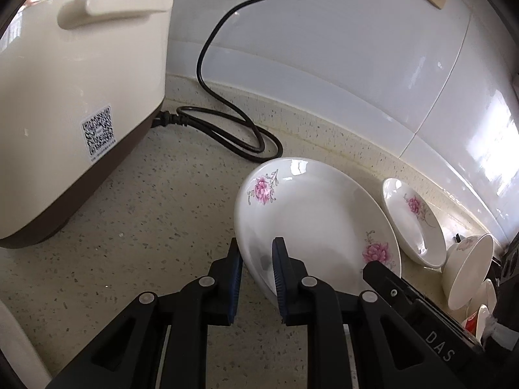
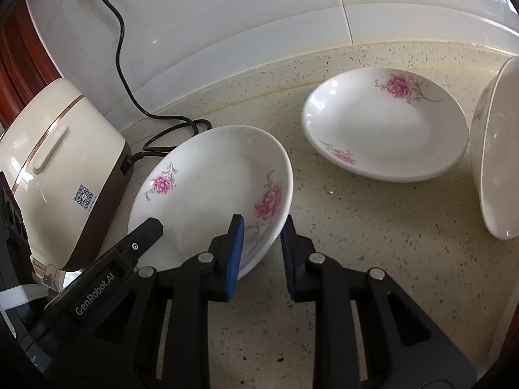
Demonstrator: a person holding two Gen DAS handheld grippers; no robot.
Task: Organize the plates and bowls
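Observation:
A white plate with pink flowers (image 1: 311,214) (image 2: 211,191) is tilted above the speckled counter. My left gripper (image 1: 258,259) straddles its near left rim, jaws apart. My right gripper (image 2: 261,230) straddles its near right rim, jaws apart; it also shows in the left wrist view (image 1: 389,278). Whether either pad presses the rim I cannot tell. A second flowered plate (image 2: 386,126) (image 1: 412,220) lies flat on the counter to the right. A white bowl (image 2: 496,149) (image 1: 467,269) stands tilted at the far right.
A cream rice cooker (image 1: 74,97) (image 2: 61,175) stands at the left, its black cord (image 1: 227,129) looped on the counter behind the held plate. A white tiled wall (image 2: 227,26) with a socket runs along the back.

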